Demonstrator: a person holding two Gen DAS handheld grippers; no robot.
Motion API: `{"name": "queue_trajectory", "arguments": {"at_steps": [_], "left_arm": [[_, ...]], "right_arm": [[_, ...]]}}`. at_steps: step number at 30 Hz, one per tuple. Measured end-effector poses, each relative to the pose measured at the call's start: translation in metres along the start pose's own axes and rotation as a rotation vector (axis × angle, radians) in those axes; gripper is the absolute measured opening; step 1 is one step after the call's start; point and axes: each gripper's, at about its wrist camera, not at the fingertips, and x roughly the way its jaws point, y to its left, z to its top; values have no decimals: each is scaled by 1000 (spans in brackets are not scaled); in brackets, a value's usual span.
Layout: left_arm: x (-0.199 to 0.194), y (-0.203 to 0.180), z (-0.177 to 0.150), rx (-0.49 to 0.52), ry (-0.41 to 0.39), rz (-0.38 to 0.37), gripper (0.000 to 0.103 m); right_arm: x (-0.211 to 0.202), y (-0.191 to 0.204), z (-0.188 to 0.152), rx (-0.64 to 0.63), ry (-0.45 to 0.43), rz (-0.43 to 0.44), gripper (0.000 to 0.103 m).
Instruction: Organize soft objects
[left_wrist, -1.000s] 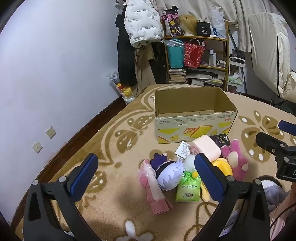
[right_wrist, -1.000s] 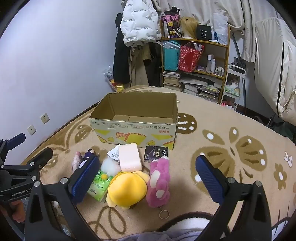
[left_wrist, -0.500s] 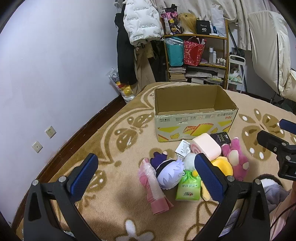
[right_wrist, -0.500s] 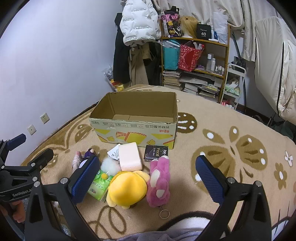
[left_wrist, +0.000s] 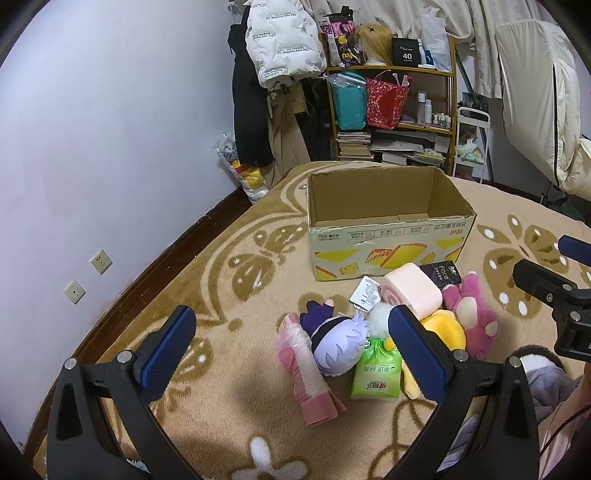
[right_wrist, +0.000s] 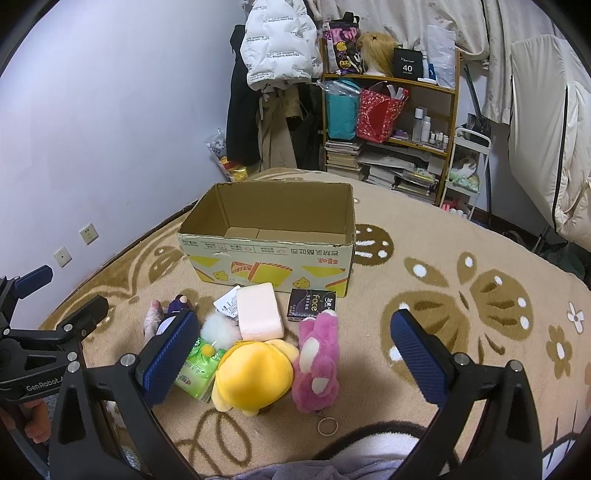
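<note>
An empty open cardboard box (left_wrist: 388, 236) (right_wrist: 269, 254) stands on a patterned rug. In front of it lies a pile: a pink roll-cake cushion (left_wrist: 412, 293) (right_wrist: 258, 312), a yellow plush (right_wrist: 255, 376) (left_wrist: 445, 326), a pink plush (right_wrist: 317, 365) (left_wrist: 471, 314), a purple-haired doll (left_wrist: 336, 341), a pink wrapped bundle (left_wrist: 304, 369), a green tissue pack (left_wrist: 375, 369) (right_wrist: 197, 363) and a black "face" pack (right_wrist: 312, 304). My left gripper (left_wrist: 291, 349) is open and empty, above the pile's left side. My right gripper (right_wrist: 293, 356) is open and empty, above the plushes.
A cluttered shelf (left_wrist: 391, 103) with bags and books, and hanging coats (left_wrist: 280, 48), stand behind the box. A purple wall (left_wrist: 92, 147) with sockets runs along the left. A grey fluffy garment (right_wrist: 369, 446) lies near me.
Both grippers have shifted only slightly; the view has risen a little. Nothing was picked up or moved.
</note>
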Motion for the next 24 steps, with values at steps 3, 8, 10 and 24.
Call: {"name": "queue_trajectory", "arguments": {"at_steps": [3, 8, 10, 24], "left_arm": [[0, 0, 0, 0, 1, 0, 103], [1, -2, -1, 3, 6, 2, 103], [1, -2, -1, 2, 4, 4, 103], [2, -4, -1, 5, 9, 2, 103]], "right_arm": [[0, 0, 0, -1, 0, 0, 103], [1, 0, 0, -1, -1, -1, 103], [0, 0, 0, -1, 0, -3, 103], [0, 2, 0, -2, 0, -2, 103]]}}
